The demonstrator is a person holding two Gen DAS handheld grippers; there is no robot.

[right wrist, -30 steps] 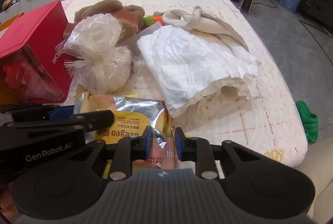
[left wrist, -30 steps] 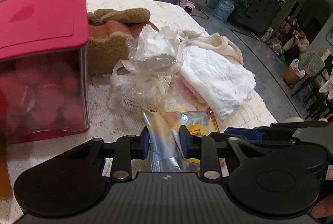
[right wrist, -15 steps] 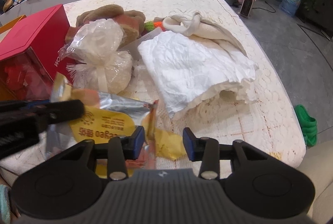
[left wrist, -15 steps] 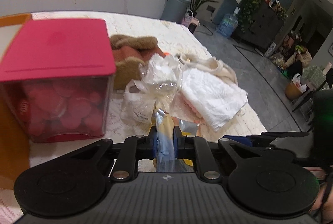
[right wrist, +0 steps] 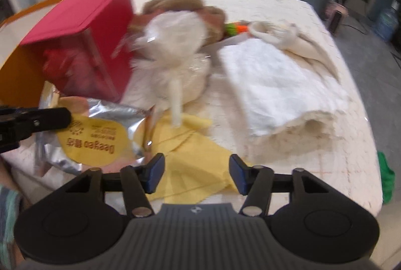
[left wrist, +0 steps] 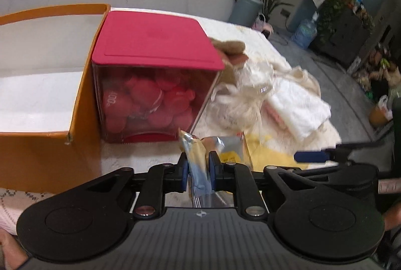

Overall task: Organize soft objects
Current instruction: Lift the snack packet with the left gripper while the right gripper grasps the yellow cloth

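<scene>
Your left claw (left wrist: 198, 171) is clamped on the edge of the silver foil pouch (right wrist: 100, 129), the one with the round yellow label, and holds it just in front of the red-lidded clear box (left wrist: 153, 84). The pouch hangs close to the lower front corner of that box; whether it touches the tabletop (right wrist: 338, 144) you cannot tell from these blurred views. Your right claw (right wrist: 195, 176) is spread wide apart and grips nothing. It hovers over the yellow cloth (right wrist: 190, 164), which lies flat on the tabletop in front of the box and to its right, partly under the pouch.

To the right of the box sits a tied clear plastic bag (right wrist: 175, 62) stuffed with white filling, touching the box's side. Behind the box's right corner lies a brown plush item (right wrist: 185, 4). Farther right of the box, past the bag, a folded white towel (right wrist: 280, 84) rests on the tabletop, with a cream knotted cloth (right wrist: 288, 36) at its far edge. Small orange and green items (right wrist: 235, 28) show between the plush and that cloth. On the left of the box, right against it, stands an open orange carton (left wrist: 82, 104).
</scene>
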